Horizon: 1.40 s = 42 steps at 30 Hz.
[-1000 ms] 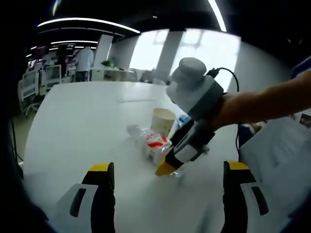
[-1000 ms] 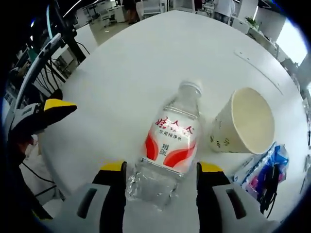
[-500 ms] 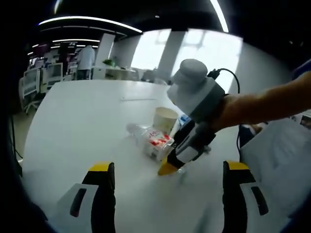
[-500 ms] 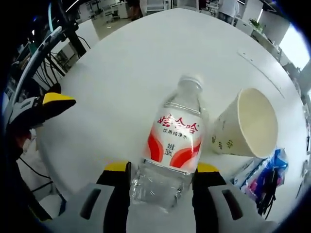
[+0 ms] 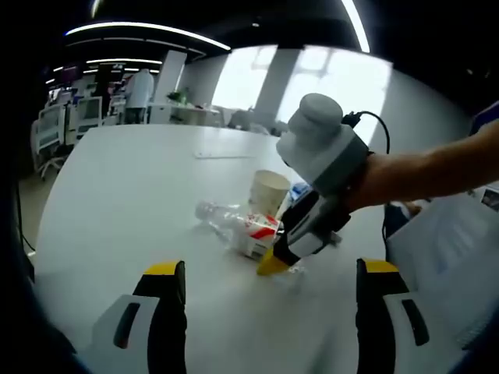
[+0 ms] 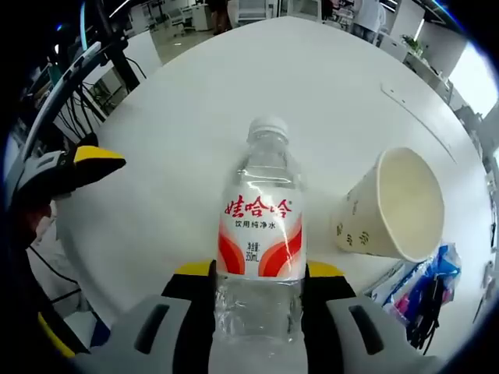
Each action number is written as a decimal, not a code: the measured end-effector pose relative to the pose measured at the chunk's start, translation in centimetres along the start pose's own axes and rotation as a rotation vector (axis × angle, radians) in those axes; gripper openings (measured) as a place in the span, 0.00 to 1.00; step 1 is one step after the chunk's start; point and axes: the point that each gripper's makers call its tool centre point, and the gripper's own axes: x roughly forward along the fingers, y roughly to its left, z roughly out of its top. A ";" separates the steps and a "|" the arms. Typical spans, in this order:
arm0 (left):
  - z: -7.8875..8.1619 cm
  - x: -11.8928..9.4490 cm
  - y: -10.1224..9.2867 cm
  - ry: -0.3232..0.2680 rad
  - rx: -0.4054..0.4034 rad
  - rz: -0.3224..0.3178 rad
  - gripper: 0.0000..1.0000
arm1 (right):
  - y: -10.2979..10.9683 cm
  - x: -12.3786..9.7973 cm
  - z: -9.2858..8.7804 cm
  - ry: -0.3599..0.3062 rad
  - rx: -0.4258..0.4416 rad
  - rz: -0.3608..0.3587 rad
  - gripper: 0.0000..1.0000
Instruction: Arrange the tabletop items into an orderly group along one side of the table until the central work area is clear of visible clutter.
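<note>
White table, one bottle clamped by right hand-held gripper, one paper cup (left hand-held gripper spread wide)

A clear glossy plastic bottle with a shiny printed label and a matt paper cup lie on a smooth white table.

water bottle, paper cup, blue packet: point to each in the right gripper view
water bottle (image 6: 260, 234): right gripper view, on its red and white label
paper cup (image 6: 355, 224): right gripper view, on its outer wall
blue packet (image 6: 433, 284): right gripper view, on its wrapper
</note>
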 end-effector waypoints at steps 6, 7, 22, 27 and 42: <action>0.8 0.5 0.9 -0.014 -0.048 -0.001 0.83 | -0.1 0.1 0.2 -0.013 0.019 0.014 0.38; 1.0 0.6 1.0 -0.017 -0.052 -0.001 0.83 | 0.0 0.1 0.2 -0.016 0.022 0.016 0.38; 4.8 4.2 4.7 -0.165 -0.613 -0.021 0.73 | -0.1 0.2 0.6 -0.064 0.045 0.033 0.37; 4.8 6.4 6.0 -0.170 -0.720 -0.008 0.73 | 0.0 0.1 0.6 -0.084 0.049 0.039 0.37; 4.2 9.6 5.4 -0.145 -0.815 -0.010 0.69 | -0.3 -0.2 1.0 -0.173 0.091 0.072 0.37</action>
